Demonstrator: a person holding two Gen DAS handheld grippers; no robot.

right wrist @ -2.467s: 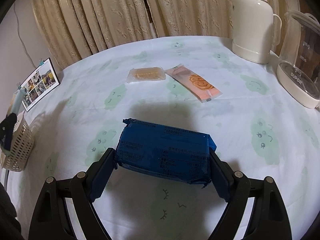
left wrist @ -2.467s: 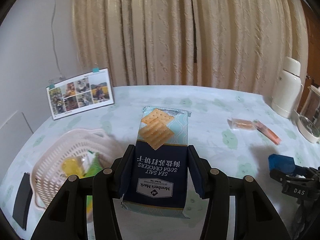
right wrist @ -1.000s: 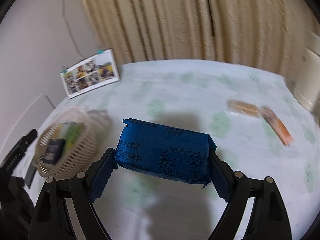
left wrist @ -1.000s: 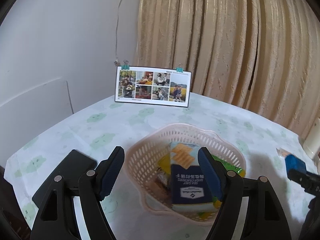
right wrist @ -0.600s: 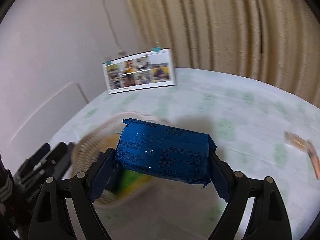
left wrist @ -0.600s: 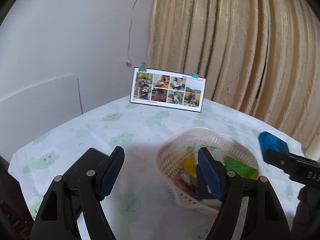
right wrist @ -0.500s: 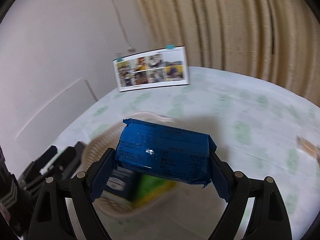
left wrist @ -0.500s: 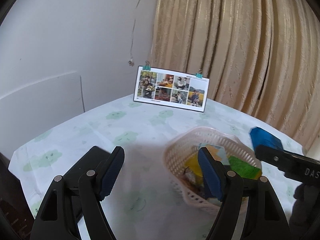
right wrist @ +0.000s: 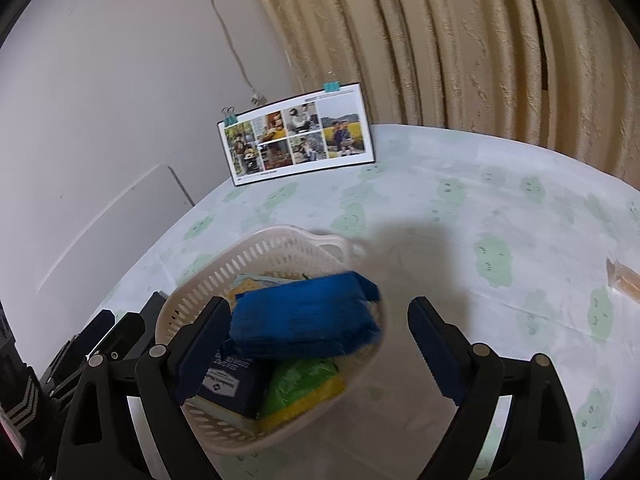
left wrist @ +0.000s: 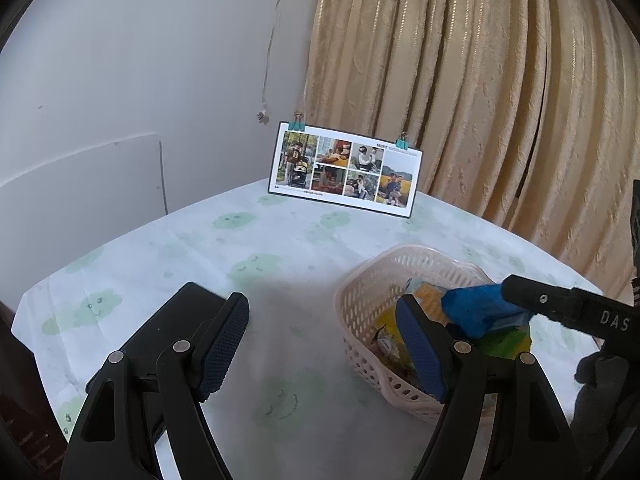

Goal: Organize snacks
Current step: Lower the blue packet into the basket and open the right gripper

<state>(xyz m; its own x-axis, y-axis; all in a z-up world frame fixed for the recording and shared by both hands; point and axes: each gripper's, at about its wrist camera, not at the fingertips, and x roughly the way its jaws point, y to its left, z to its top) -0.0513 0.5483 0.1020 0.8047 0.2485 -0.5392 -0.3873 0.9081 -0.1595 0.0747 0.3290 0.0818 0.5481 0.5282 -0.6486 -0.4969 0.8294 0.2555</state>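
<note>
One more snack was in — the right gripper (right wrist: 316,330) had just sprung open, dropping the blue pack (right wrist: 304,322) into the basket (right wrist: 280,246); the left gripper (left wrist: 324,336) hung open and empty, a wrapper (right wrist: 624,280) left on the table (right wrist: 500,208).

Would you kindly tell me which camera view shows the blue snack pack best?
The right wrist view: the blue snack pack lies whole atop the basket. The left wrist view shows only one end, behind black gripper parts.

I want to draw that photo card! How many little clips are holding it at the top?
2. One teal clip sits at the top left corner of the photo card, and the other clip at the top right. Any clips behind the card would be hidden.
</note>
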